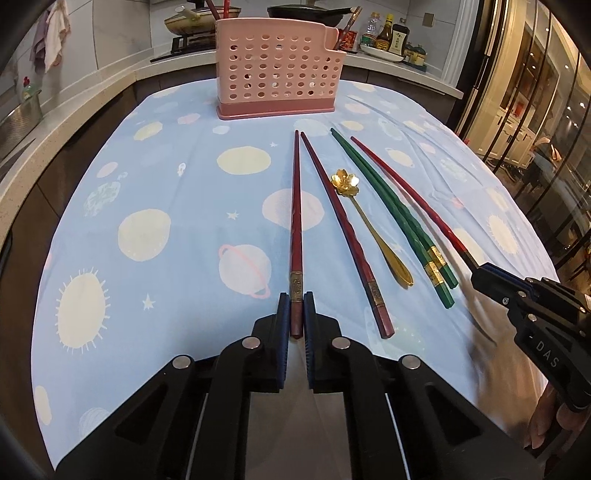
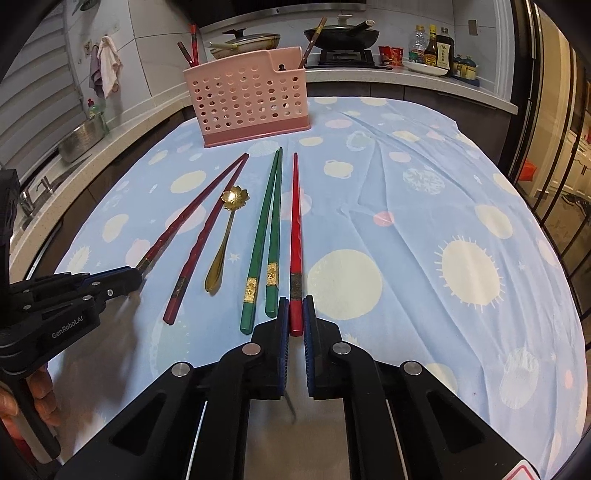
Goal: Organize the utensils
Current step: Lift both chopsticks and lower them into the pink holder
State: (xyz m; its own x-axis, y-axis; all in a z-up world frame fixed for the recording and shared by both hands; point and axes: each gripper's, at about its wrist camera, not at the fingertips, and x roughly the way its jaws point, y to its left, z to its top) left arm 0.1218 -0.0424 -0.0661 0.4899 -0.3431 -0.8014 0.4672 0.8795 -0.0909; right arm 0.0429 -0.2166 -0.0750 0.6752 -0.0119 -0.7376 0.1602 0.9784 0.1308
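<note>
A pink perforated utensil holder [image 1: 277, 70] [image 2: 251, 96] stands at the far end of the table, with chopsticks in it. My left gripper [image 1: 296, 301] is shut on the thick end of a dark red chopstick [image 1: 296, 206] [image 2: 192, 210] that lies on the cloth. My right gripper [image 2: 295, 301] is shut on the thick end of a bright red chopstick [image 2: 295, 221] [image 1: 402, 188], also lying on the cloth. Between them lie a second dark red chopstick [image 1: 343, 229] [image 2: 207, 236], a gold flower spoon [image 1: 369, 221] [image 2: 225, 236] and two green chopsticks [image 1: 391, 214] [image 2: 267, 229].
A blue planet-print cloth [image 1: 166, 184] [image 2: 424, 184] covers the table. Behind it runs a kitchen counter with a stove, pans [image 2: 341, 35] and sauce bottles [image 2: 432, 48]. A metal bowl [image 2: 81, 138] sits on the left counter. Glass doors [image 1: 535, 110] are on the right.
</note>
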